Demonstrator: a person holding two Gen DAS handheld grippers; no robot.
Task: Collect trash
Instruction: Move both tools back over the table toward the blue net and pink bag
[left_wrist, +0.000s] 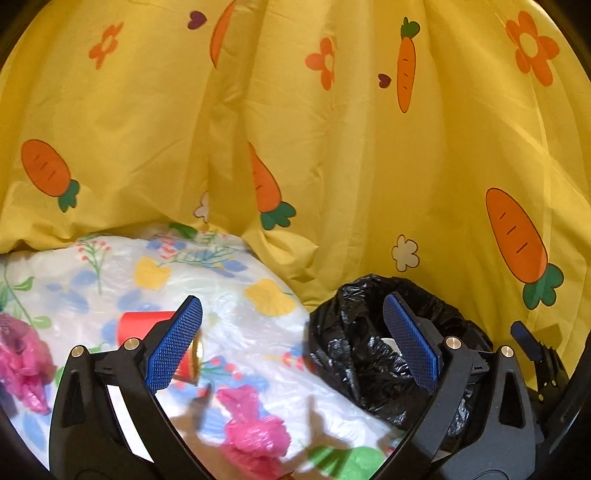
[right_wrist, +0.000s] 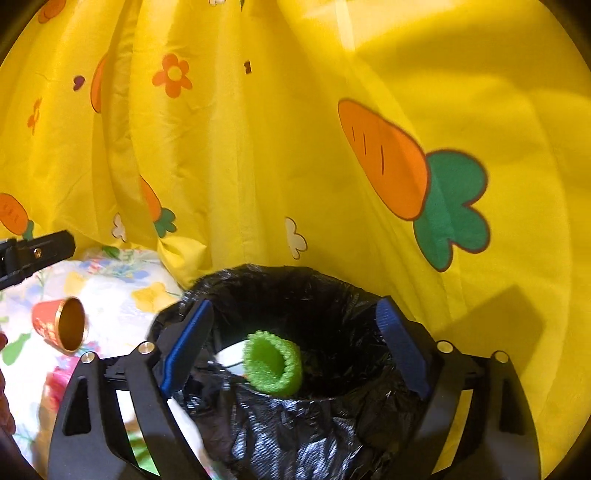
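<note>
The black bin (right_wrist: 295, 406) stands on the flowered tabletop (left_wrist: 236, 332), against the yellow carrot curtain (left_wrist: 332, 166). A green foam piece (right_wrist: 273, 367) lies inside the bin, beside something white. The right tongs (right_wrist: 295, 354) hang over the bin's mouth, spread wide and gripping nothing. The left tongs (left_wrist: 291, 347) are spread wide too, empty, just left of the bin. A red cup (right_wrist: 61, 325) lies on its side well left of the bin; pink wads (left_wrist: 255, 432) sit nearer the camera.
</note>
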